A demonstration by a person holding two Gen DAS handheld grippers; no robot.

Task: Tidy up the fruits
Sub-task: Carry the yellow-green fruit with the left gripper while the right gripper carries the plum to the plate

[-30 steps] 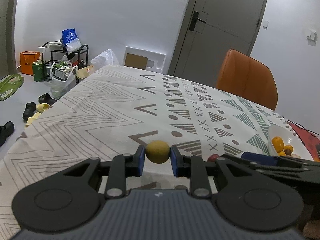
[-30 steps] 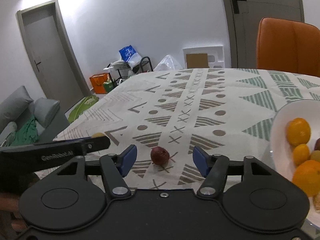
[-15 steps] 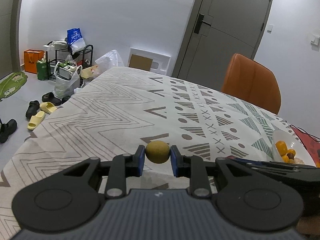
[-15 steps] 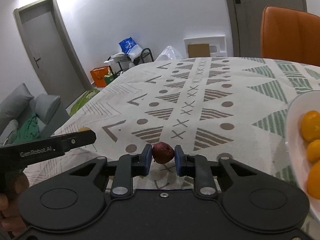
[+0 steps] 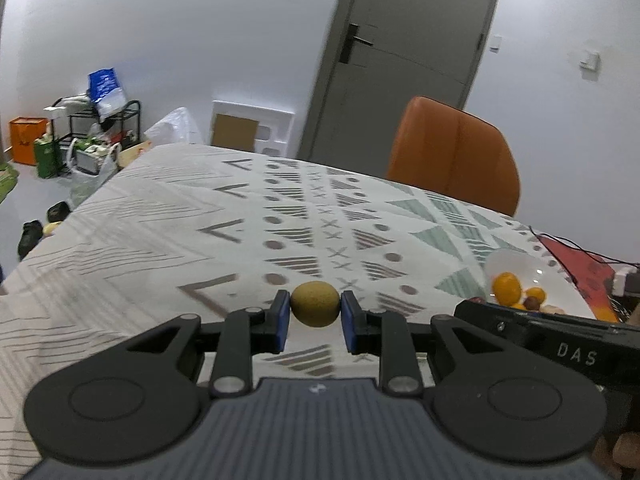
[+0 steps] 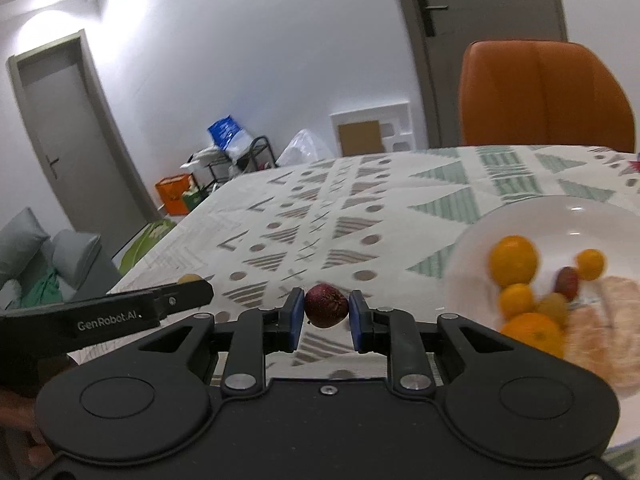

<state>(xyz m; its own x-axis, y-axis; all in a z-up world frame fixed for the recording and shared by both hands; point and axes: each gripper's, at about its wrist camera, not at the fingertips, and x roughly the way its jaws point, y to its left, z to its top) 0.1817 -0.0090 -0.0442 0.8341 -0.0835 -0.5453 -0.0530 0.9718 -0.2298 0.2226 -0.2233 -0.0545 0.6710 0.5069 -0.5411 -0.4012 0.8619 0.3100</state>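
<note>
With both fruits pinched only at their sides, either could roll free: left gripper (image 5: 314, 313) clamps a yellow-green fruit (image 5: 314, 304), right gripper (image 6: 325, 315) a dark red fruit (image 6: 325, 305), both above the tablecloth (image 6: 360, 208). White bowl (image 6: 560, 216) lies right, already crowded; clear cloth ahead.

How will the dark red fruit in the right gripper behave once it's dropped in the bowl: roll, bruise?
The dark red fruit looks round, so it will likely roll until it meets other fruit in the white bowl. Its skin looks wrinkled, possibly soft. The right gripper should release low.
</note>
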